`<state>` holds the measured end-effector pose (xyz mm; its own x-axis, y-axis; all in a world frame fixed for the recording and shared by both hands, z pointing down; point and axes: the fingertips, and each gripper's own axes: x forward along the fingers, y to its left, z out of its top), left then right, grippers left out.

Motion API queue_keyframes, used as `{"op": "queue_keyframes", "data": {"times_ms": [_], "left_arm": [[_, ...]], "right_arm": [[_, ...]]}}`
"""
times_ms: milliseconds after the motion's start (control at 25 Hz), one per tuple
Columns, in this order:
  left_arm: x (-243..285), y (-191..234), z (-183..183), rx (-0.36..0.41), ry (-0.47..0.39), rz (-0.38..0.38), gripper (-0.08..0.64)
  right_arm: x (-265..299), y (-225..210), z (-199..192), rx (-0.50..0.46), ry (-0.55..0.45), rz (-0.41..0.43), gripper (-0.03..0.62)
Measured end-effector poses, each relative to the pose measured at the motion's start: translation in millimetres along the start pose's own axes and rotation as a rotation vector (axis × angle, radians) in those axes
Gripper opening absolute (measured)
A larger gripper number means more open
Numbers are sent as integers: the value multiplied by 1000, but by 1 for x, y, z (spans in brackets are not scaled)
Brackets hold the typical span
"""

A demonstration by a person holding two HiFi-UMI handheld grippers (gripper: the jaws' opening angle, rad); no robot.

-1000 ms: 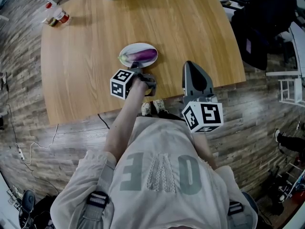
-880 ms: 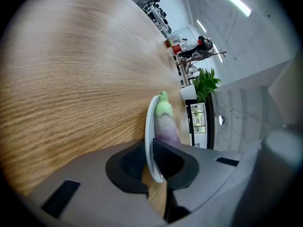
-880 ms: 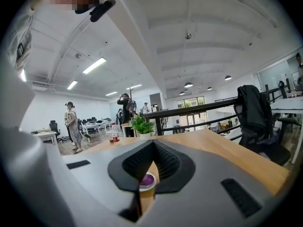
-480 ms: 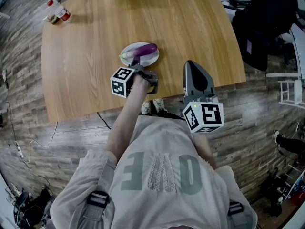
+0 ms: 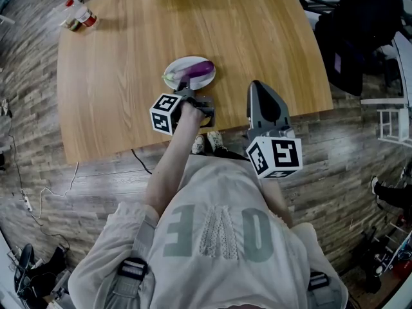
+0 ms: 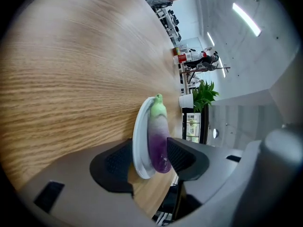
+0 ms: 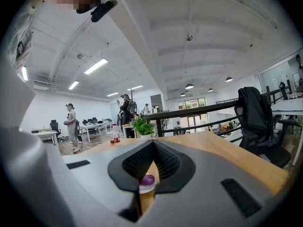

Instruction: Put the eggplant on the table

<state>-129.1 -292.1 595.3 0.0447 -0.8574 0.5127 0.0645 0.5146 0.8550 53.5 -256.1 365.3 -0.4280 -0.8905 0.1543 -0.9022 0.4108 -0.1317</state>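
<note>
The left gripper's (image 6: pixel 150 160) jaws were opening around the eggplant (image 6: pixel 158 136) on 1 white plate (image 6: pixel 138 145); the right gripper's (image 7: pixel 150 167) jaws sat together, empty, above the table (image 5: pixel 129 76).

The only lettering I can see is on the front of the person's pale shirt (image 5: pixel 219 237): big grey block letters, seen upside down from above. An E and an O show beside a lace panel, but no whole word reads. The label on the bottle (image 5: pixel 85 19) at the far corner of the table (image 5: pixel 257 37) is too small to read.
</note>
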Motion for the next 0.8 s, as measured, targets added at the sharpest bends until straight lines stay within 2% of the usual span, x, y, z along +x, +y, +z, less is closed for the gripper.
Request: {"op": "queue_keyframes", "data": {"times_ms": [280,400,520,560,640,720,800], "left_arm": [[-14,-10,2,5,-57,-23,260],[-28,-27,4,40,-68,-29,268],[-42,-68,12,106,-96,-111,282],[-49,-91,19,156,-124,-166,285],[-69,-146,35,303,-209,-301,285],[-95,-200,49,489,-320,-424,285],[-126,-246,59,688,-441,-511,285]], "right_arm": [[-2,-3,4,1,-7,2,18],[-2,-1,6,9,-14,14,18],[-2,-3,8,26,-22,20,18],[-1,-4,11,28,-28,20,18],[2,-5,18,26,-44,20,18],[7,-5,29,15,-70,26,18],[12,-2,42,0,-105,37,18]]}}
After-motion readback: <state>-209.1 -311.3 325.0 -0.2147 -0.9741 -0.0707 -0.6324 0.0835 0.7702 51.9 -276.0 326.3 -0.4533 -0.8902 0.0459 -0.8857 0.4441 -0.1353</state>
